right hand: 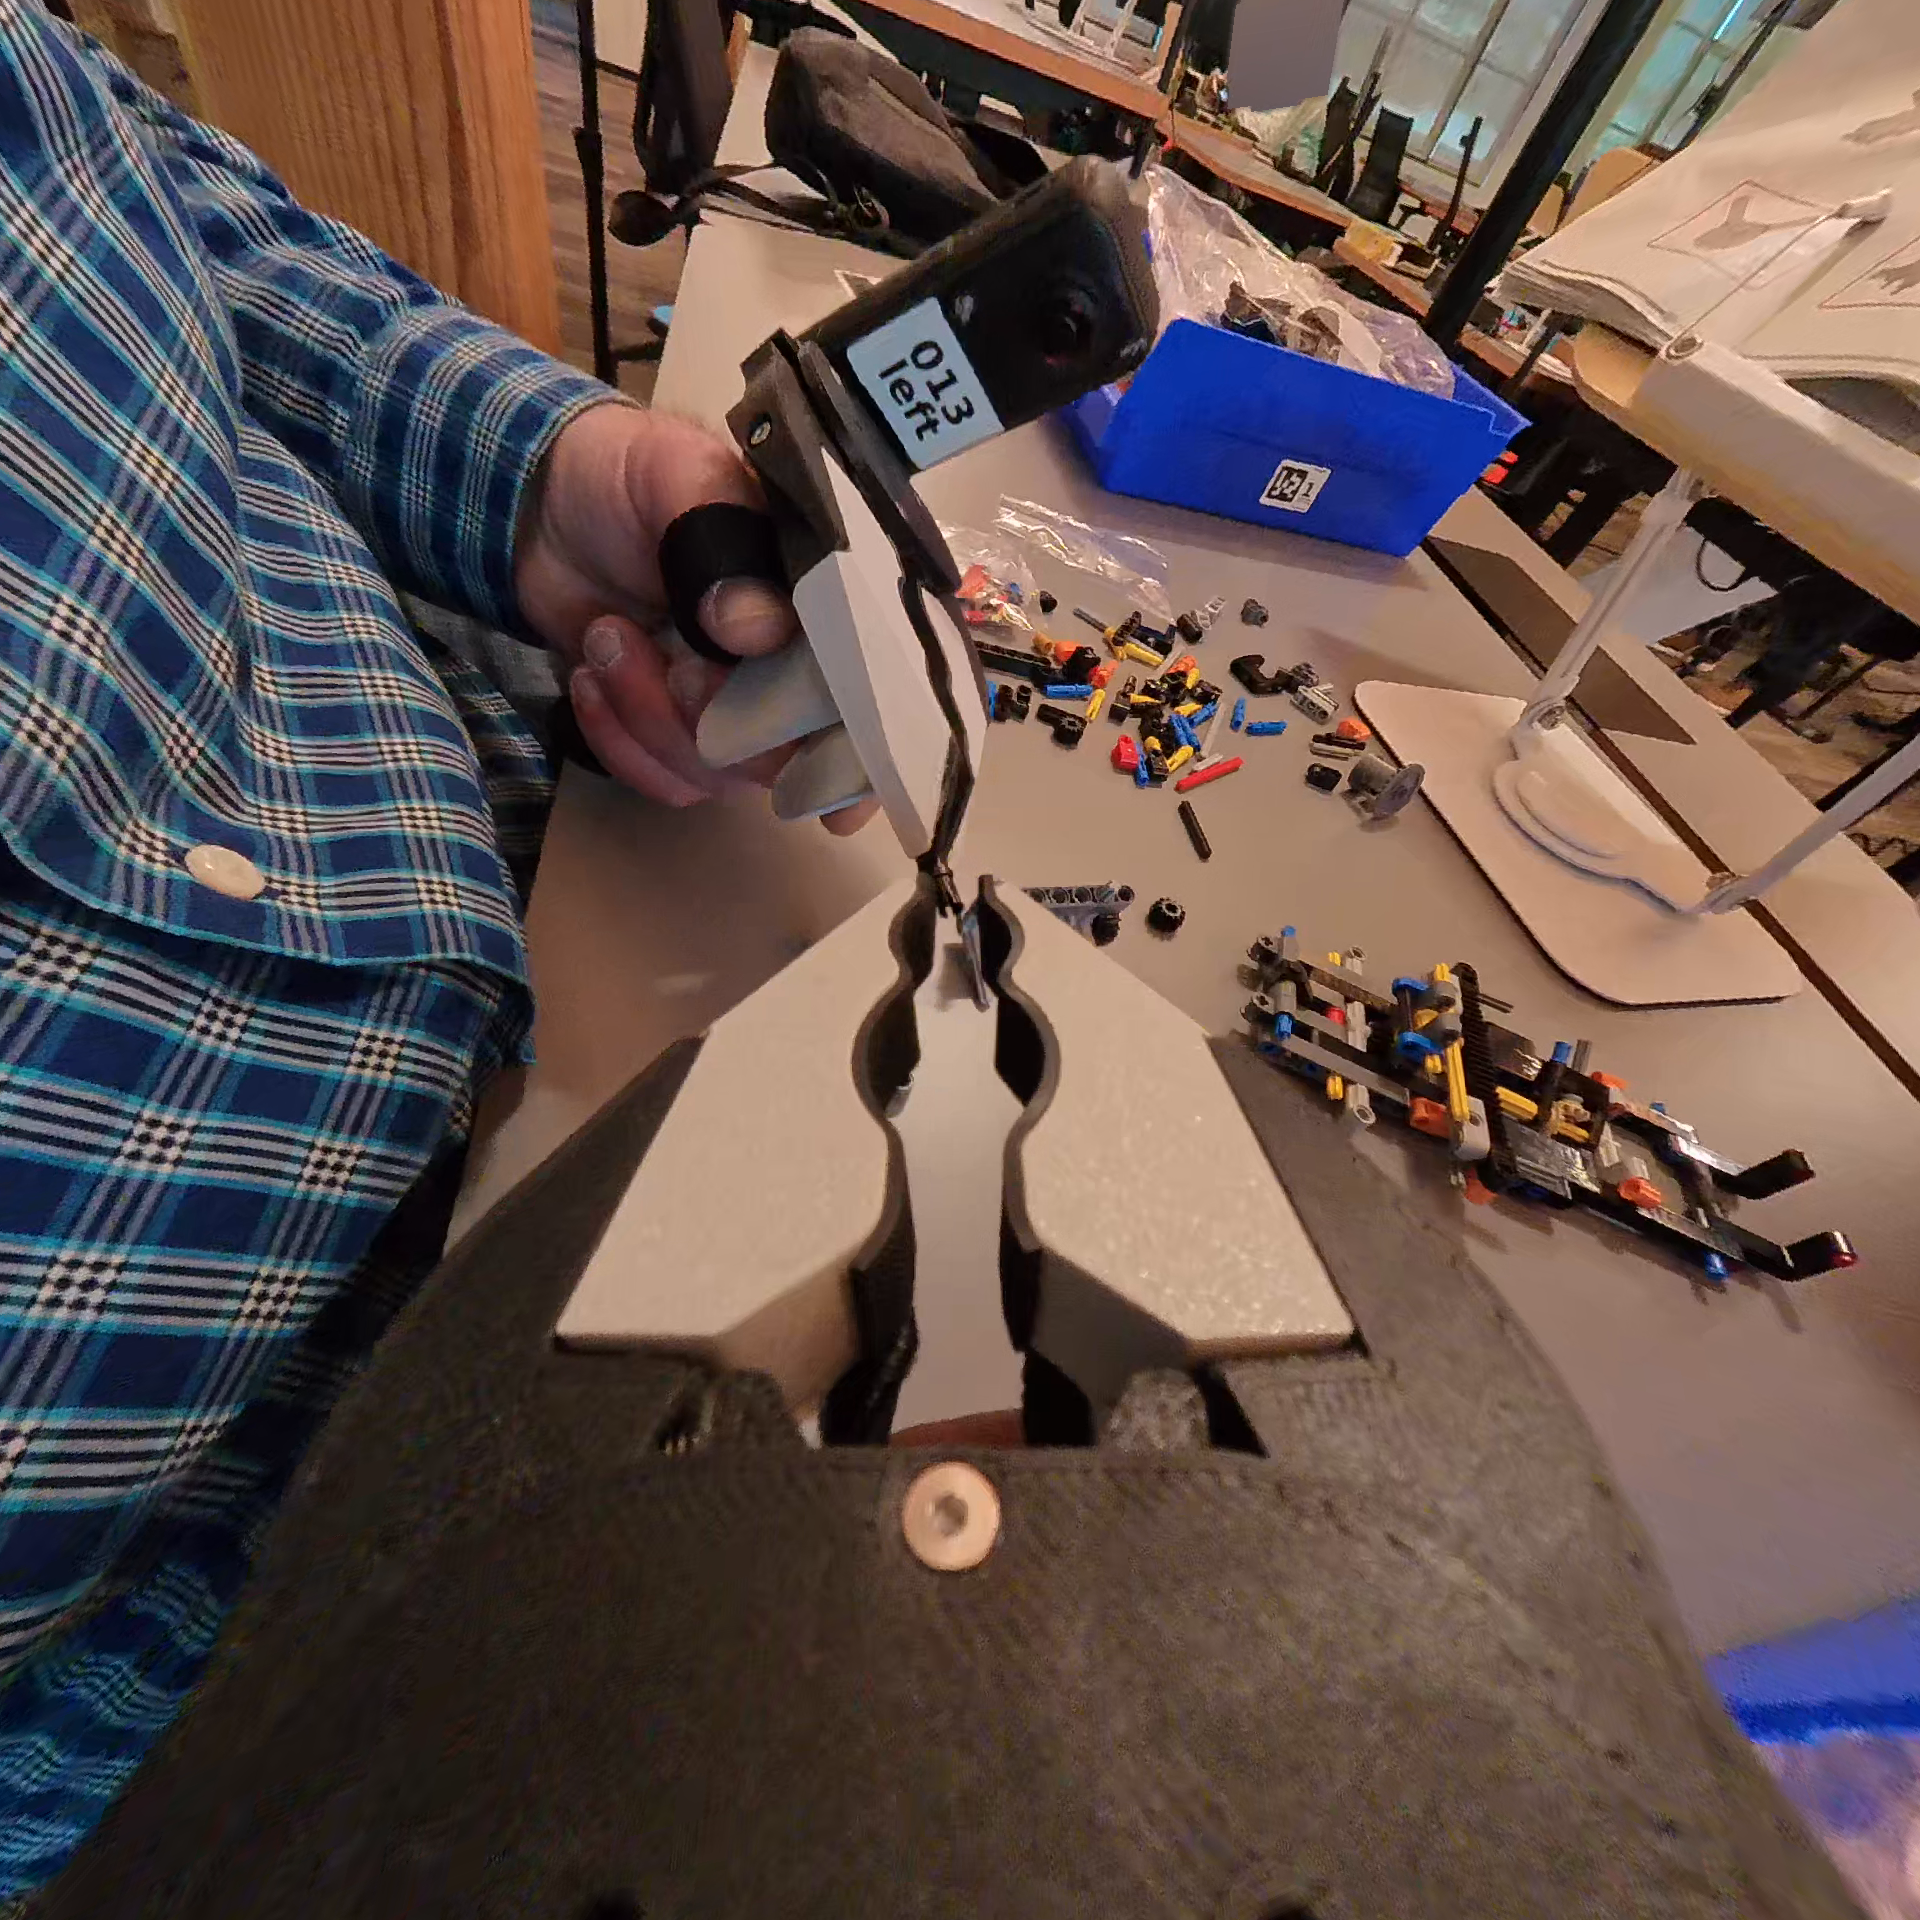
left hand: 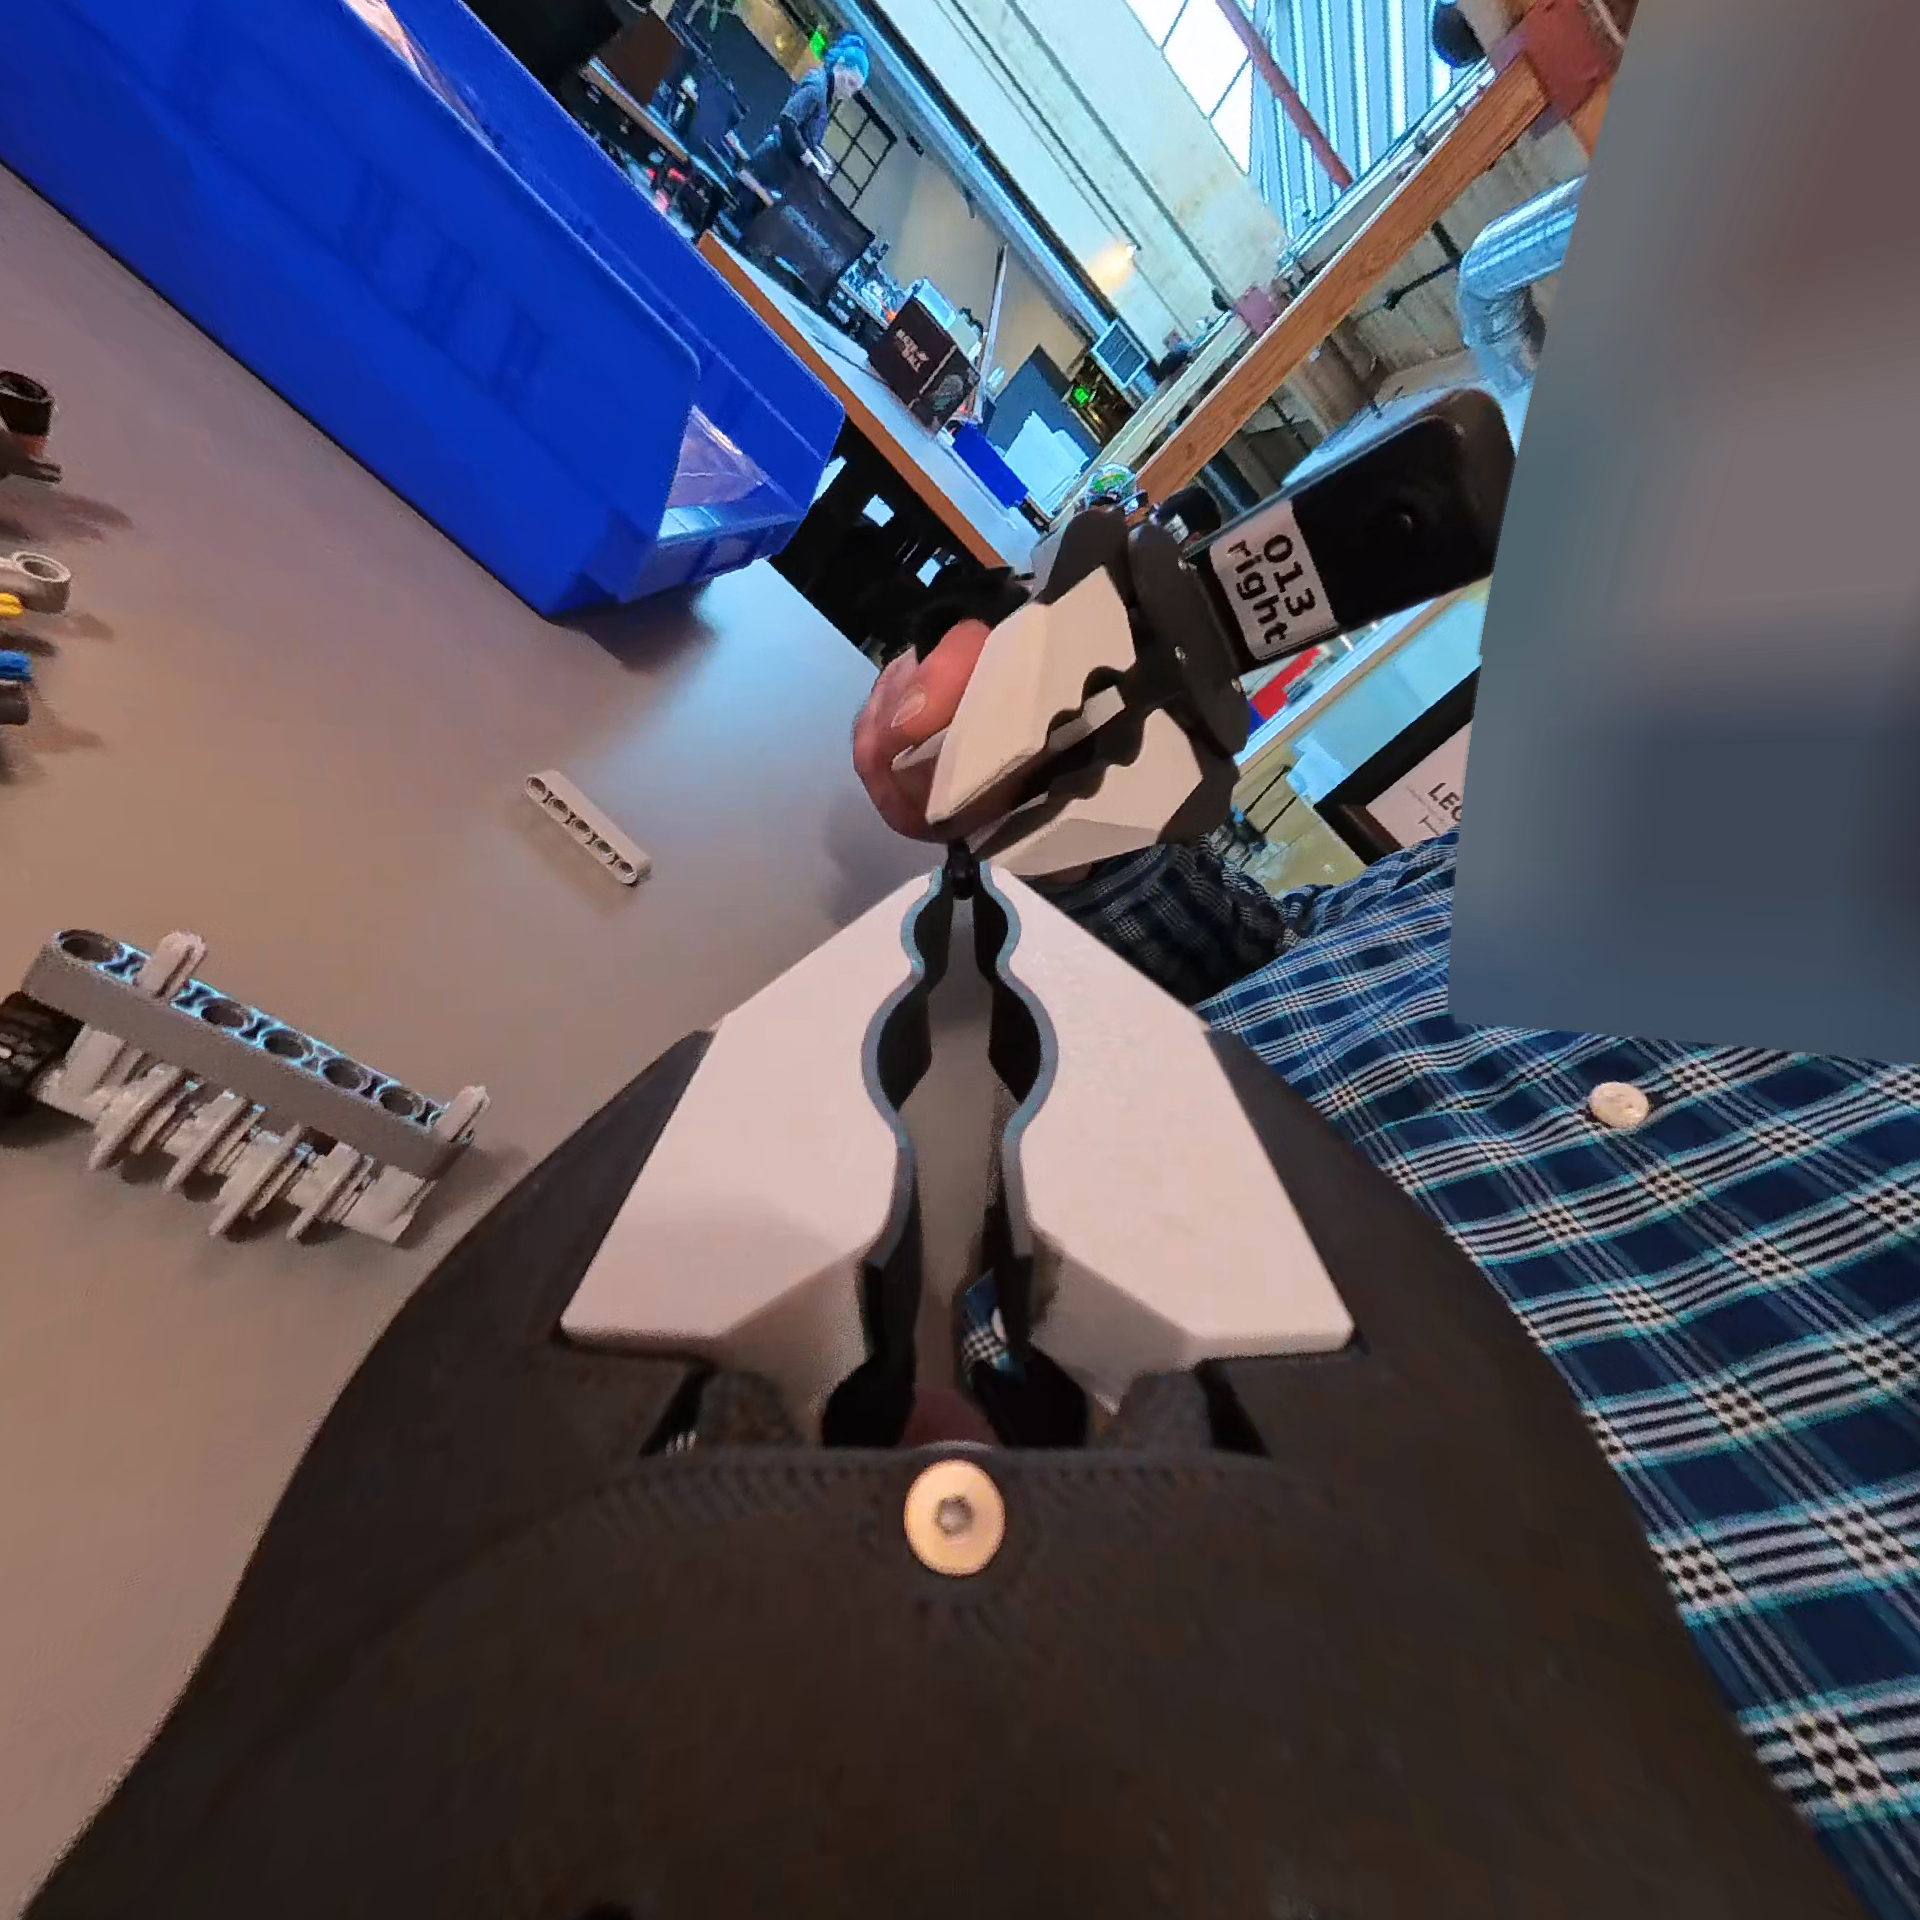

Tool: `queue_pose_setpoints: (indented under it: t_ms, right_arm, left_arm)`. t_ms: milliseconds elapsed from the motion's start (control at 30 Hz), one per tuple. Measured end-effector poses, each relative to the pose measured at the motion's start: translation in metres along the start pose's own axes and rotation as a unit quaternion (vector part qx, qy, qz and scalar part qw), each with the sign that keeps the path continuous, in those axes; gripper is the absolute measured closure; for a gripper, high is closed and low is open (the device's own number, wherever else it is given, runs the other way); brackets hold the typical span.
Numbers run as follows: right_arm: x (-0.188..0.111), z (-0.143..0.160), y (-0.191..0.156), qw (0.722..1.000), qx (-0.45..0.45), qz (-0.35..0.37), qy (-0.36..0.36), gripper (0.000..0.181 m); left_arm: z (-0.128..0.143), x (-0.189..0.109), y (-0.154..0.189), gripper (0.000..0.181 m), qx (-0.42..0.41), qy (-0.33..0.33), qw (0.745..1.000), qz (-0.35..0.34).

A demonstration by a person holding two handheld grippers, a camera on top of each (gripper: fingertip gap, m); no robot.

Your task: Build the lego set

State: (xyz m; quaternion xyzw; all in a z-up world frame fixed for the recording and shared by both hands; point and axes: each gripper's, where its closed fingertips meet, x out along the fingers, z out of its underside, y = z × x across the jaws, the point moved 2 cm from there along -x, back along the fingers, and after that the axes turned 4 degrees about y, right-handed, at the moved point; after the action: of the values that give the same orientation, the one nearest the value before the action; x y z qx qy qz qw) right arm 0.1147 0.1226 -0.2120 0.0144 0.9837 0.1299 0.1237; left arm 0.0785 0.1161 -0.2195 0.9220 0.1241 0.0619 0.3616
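My left gripper [left hand: 961, 883] is shut on a small black pin [left hand: 962, 864] that sticks out past its tips. My right gripper [right hand: 954, 902] is nearly closed on a small thin grey piece [right hand: 972, 958] between its fingers. Both are held in the air above the table edge, tip to tip, with the black pin [right hand: 944, 886] at the right gripper's tips. The right gripper [left hand: 1013, 805] comes in from the upper right in the left wrist view. The left gripper [right hand: 933, 847] comes down from above in the right wrist view. A partly built black and grey chassis [right hand: 1507, 1101] lies on the grey table [right hand: 1403, 1403].
A grey beam assembly with pins [left hand: 249, 1081] and a loose grey beam [left hand: 587, 828] lie to the left. A pile of loose coloured pieces [right hand: 1143, 696], a blue bin [right hand: 1278, 436] and a white stand base [right hand: 1558, 831] sit farther off. A person's plaid shirt [right hand: 208, 727] is close. Only a small space, under 4 cm, lies between the two pairs of fingers.
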Motion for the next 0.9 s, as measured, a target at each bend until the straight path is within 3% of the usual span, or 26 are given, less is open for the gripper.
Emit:
queue_pose_setpoints:
  t_ms: [633,700,800,900]
  right_arm:
    - [-0.003,-0.006,-0.007,0.999,0.005,-0.033,0.016,0.18]
    - [-0.003,-0.003,-0.006,0.999,0.008,-0.031,0.005,0.18]
    - [-0.004,0.004,-0.001,0.999,0.006,-0.024,-0.032,0.18]
    - [-0.003,0.023,0.001,0.993,-0.024,-0.028,-0.115,0.18]
  left_arm:
    - [0.0,0.001,0.01,0.181,-0.04,0.027,0.997,0.055]
    - [0.0,0.001,0.007,0.18,-0.023,0.023,0.999,0.031]
    - [0.001,-0.009,-0.005,0.163,0.06,0.003,0.996,-0.06]
    - [0.015,-0.025,-0.019,0.164,0.212,-0.076,0.958,-0.176]
